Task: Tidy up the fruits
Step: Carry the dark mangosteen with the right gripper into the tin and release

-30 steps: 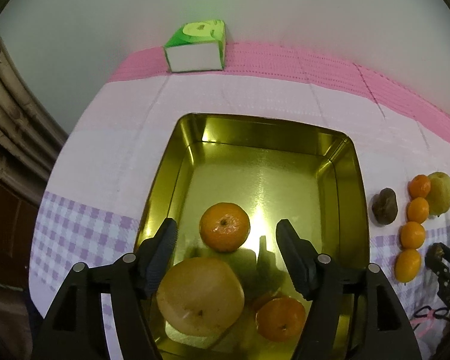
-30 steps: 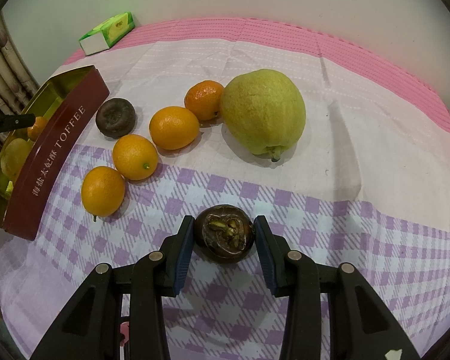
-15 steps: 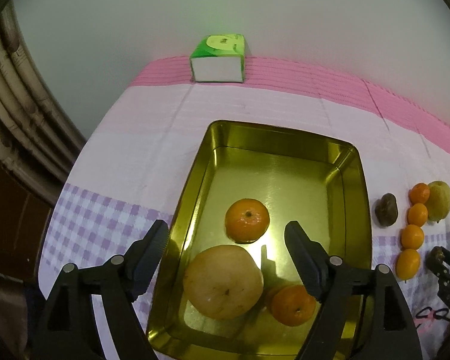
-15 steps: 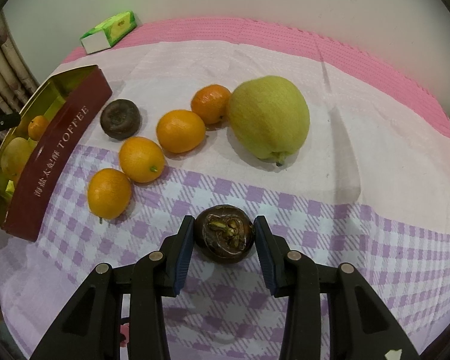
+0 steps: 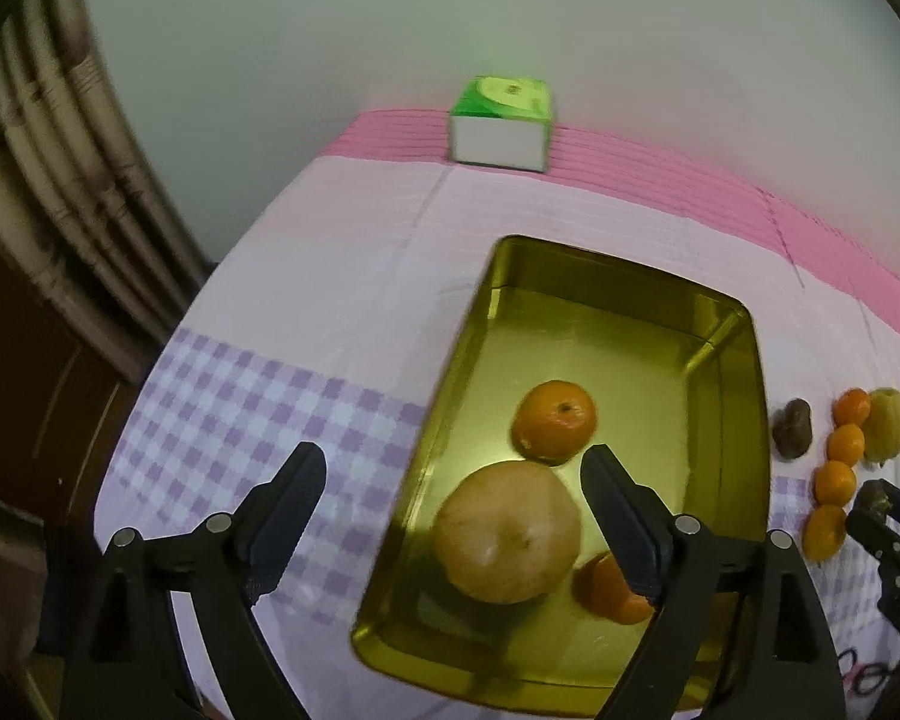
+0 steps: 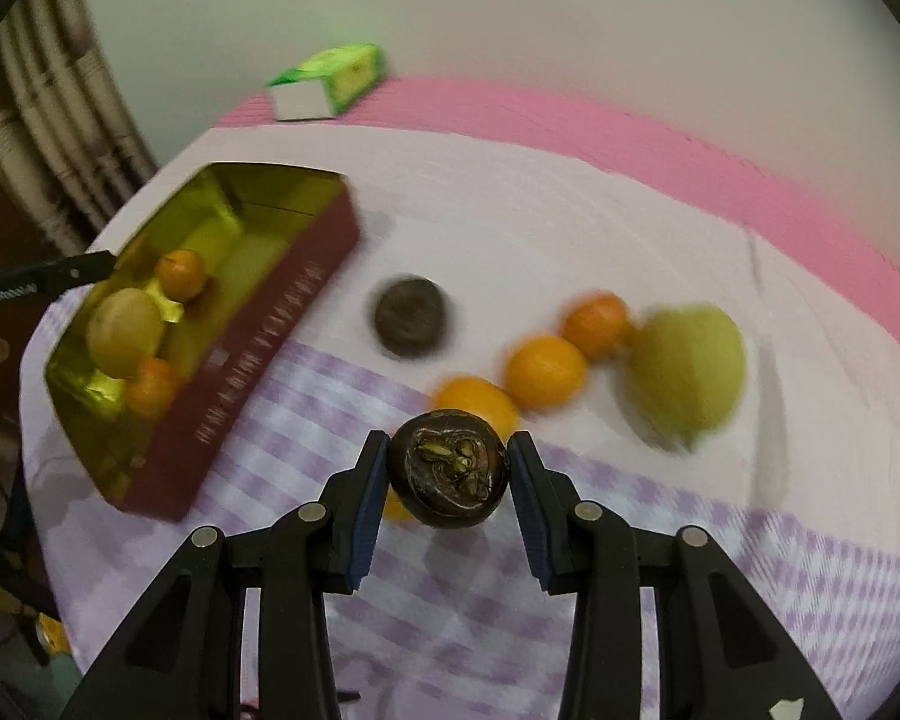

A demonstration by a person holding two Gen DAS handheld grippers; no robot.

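While right fingers [image 6: 448, 474] clamp a mangosteen [image 6: 448, 468], left fingers [image 5: 453, 516] have spread above the tin [image 5: 450, 396].

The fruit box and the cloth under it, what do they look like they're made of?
The box looks like thin sheet metal: its gold inside mirrors the fruit and its dark red outside carries printed lettering. The tablecloth looks like soft woven fabric, matte, with a fine ribbed texture, purple checks and a pink border; the fibre can't be told.
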